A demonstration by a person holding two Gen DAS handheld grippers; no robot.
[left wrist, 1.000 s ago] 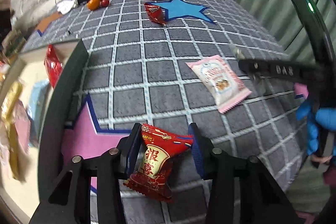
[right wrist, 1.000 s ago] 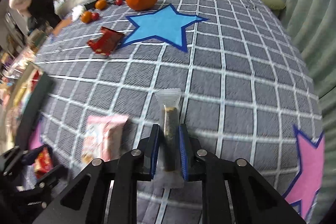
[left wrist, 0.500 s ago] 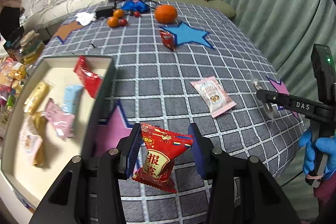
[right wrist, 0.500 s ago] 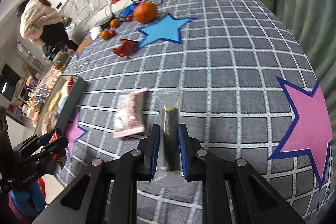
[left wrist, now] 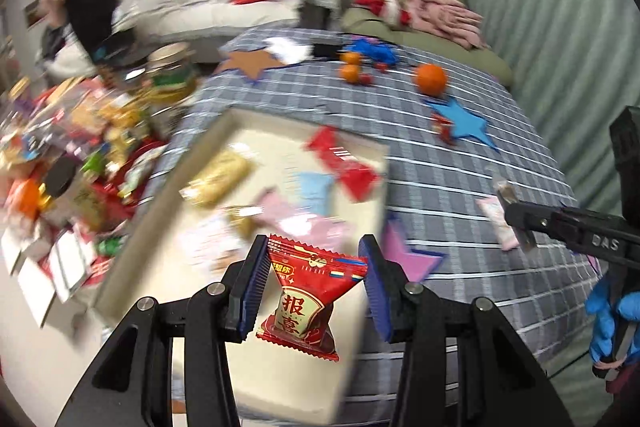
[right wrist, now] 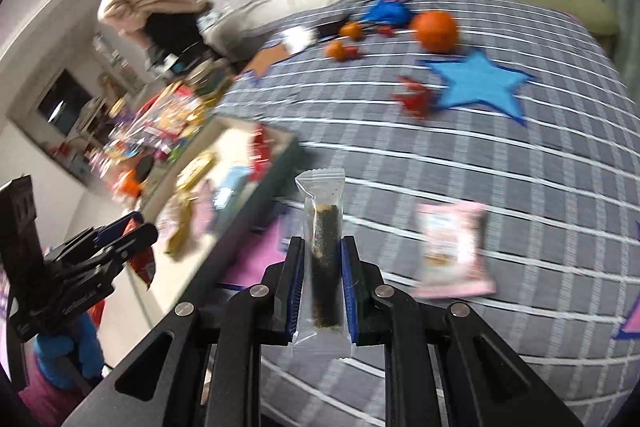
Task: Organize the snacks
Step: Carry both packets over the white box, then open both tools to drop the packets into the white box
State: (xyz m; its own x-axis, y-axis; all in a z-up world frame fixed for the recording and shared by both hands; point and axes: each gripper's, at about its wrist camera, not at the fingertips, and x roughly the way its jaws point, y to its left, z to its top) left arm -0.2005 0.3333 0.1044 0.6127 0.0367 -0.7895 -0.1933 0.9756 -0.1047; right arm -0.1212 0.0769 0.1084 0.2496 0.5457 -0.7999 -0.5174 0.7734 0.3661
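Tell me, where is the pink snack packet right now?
The pink snack packet lies flat on the grey checked tablecloth, just right of the right gripper in its view, between the blue star and a pink star.

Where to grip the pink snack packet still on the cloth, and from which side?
Pink packet lies flat on the grid cloth, clear of other items. Probably come from above and close the gripper across its narrower width at the middle, pads on the two long edges. The crimped ends look thin and floppy, so they would likely slip. Both grippers hold snacks, so one must be emptied first.
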